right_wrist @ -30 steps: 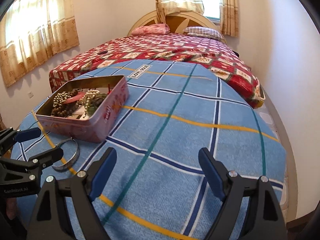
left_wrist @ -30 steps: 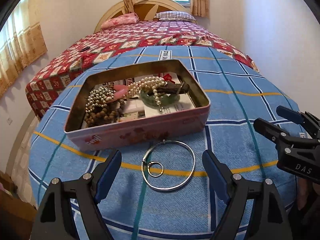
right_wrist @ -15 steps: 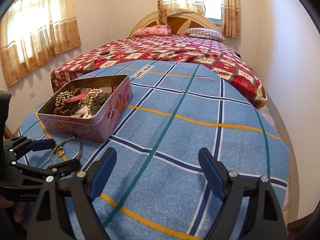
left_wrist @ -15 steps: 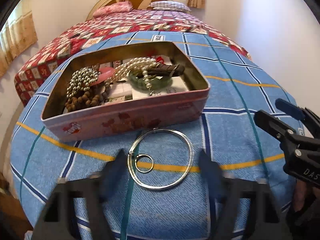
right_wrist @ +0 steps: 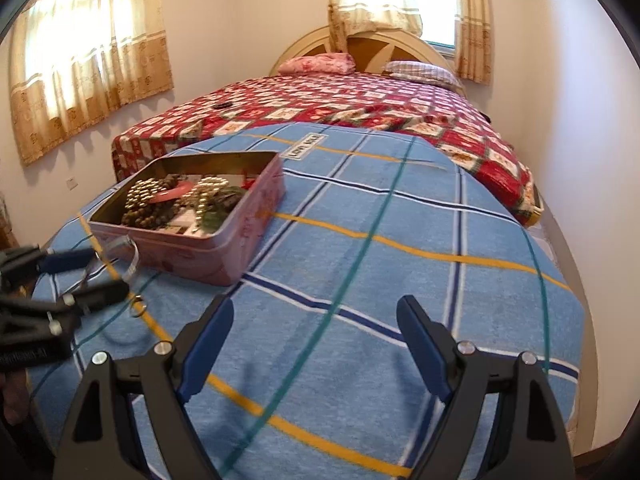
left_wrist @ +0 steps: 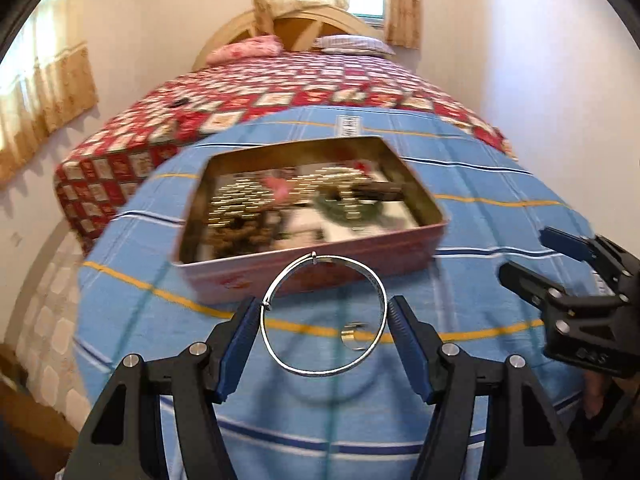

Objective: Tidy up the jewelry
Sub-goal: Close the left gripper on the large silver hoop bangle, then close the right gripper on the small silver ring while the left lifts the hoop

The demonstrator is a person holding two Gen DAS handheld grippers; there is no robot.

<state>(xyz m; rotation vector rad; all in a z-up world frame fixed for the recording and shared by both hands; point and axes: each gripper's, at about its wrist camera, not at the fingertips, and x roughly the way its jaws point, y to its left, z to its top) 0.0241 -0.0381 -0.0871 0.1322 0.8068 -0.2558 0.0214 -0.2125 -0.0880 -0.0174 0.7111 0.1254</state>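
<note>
At the bottom centre of the left wrist frame the left claw (left_wrist: 324,320) is gripping the silver bangle (left_wrist: 323,314) edgewise just before the tin (left_wrist: 312,276), while the right claw (right_wrist: 316,344) is hanging spread and empty; that thin hoop risks slipping free.
</note>
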